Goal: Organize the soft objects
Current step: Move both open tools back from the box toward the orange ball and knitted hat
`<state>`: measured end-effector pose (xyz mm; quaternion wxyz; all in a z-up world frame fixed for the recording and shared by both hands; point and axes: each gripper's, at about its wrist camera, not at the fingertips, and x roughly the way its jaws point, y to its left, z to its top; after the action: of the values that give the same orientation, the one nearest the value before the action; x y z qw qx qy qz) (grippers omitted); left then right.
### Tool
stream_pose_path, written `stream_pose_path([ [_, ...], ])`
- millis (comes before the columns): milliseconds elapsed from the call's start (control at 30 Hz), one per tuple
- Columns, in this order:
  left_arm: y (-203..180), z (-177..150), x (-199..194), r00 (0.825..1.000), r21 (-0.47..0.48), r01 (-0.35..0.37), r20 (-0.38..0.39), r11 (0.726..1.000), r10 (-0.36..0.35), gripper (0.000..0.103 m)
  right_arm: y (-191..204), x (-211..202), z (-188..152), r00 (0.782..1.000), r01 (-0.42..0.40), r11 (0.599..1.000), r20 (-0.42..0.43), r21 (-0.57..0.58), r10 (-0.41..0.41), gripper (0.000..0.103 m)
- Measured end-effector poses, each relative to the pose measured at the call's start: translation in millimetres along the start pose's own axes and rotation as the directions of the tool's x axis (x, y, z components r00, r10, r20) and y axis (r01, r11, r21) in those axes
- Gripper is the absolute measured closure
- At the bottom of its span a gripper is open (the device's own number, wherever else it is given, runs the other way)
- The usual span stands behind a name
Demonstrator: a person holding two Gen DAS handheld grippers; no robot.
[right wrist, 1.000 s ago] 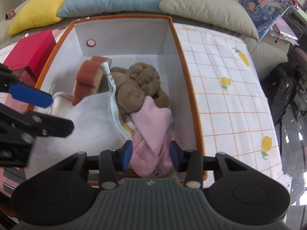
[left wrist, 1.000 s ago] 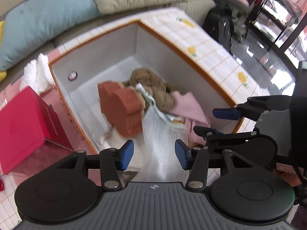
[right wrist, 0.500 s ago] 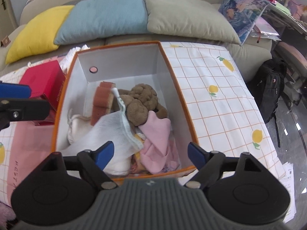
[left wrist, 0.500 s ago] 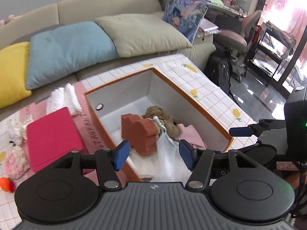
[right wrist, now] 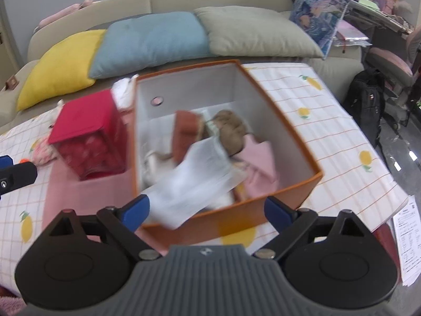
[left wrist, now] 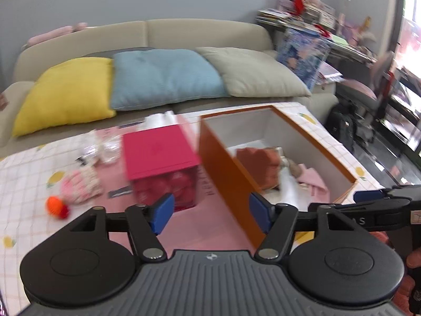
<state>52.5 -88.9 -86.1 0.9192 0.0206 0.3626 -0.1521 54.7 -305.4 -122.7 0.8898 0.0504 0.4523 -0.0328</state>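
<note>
An orange storage box (right wrist: 313,176) (left wrist: 223,173) with white inner walls stands on the table. Inside lie a rust-brown sponge-like block (right wrist: 185,134), a brown plush (right wrist: 231,130), a pink cloth (right wrist: 260,163) and a white mesh cloth (right wrist: 194,181) that drapes over the near rim. My left gripper (left wrist: 209,212) is open and empty, near the box's left corner. My right gripper (right wrist: 207,213) is open and empty, in front of the box. A pink knitted item (left wrist: 80,184) and a small orange toy (left wrist: 55,205) lie on the table at left.
A red box (left wrist: 160,158) (right wrist: 89,137) stands just left of the orange box. Clear plastic bags (left wrist: 102,147) and white cloth (left wrist: 160,118) lie behind it. A sofa with yellow, blue and beige cushions (left wrist: 163,76) runs along the back. A black backpack (right wrist: 365,97) sits right.
Both grippers opened, let go of the white mesh cloth and pink cloth, and pulled up and back from the box. The left view swung left toward the red box.
</note>
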Motion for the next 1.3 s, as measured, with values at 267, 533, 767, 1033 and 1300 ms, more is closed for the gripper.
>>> stream_pose_path([
  [267, 52.0, -30.5, -19.0, 0.992, -0.103, -0.126, -0.023, 0.987, 0.124, 0.022, 54.9, -1.0, -23.4, 0.995, -0.079, 0.995, -0.062, -0.066, 0.074, 0.009],
  [533, 106.4, -67.2, -25.0, 0.968, -0.223, -0.245, -0.107, 0.944, 0.226, 0.022, 103.3, 3.2, -35.3, 0.989, -0.126, 0.979, -0.093, -0.159, 0.113, 0.009],
  [767, 134.2, -83.3, -25.7, 0.960, -0.296, -0.275, -0.141, 0.915, 0.243, 0.022, 131.7, 9.5, -37.6, 0.985, -0.147, 0.962, -0.120, -0.229, 0.122, 0.009],
  [1033, 150.9, -89.8, -14.3, 0.959, -0.329, -0.276, -0.162, 0.903, 0.234, 0.023, 158.9, 21.6, -33.3, 0.982, -0.167, 0.945, -0.135, -0.280, 0.134, 0.009],
  [1300, 166.7, -85.8, 0.3, 0.956, -0.334, -0.284, -0.171, 0.899, 0.239, 0.024, 186.0, 38.2, -16.9, 0.978, -0.203, 0.929, -0.117, -0.308, 0.175, 0.010],
])
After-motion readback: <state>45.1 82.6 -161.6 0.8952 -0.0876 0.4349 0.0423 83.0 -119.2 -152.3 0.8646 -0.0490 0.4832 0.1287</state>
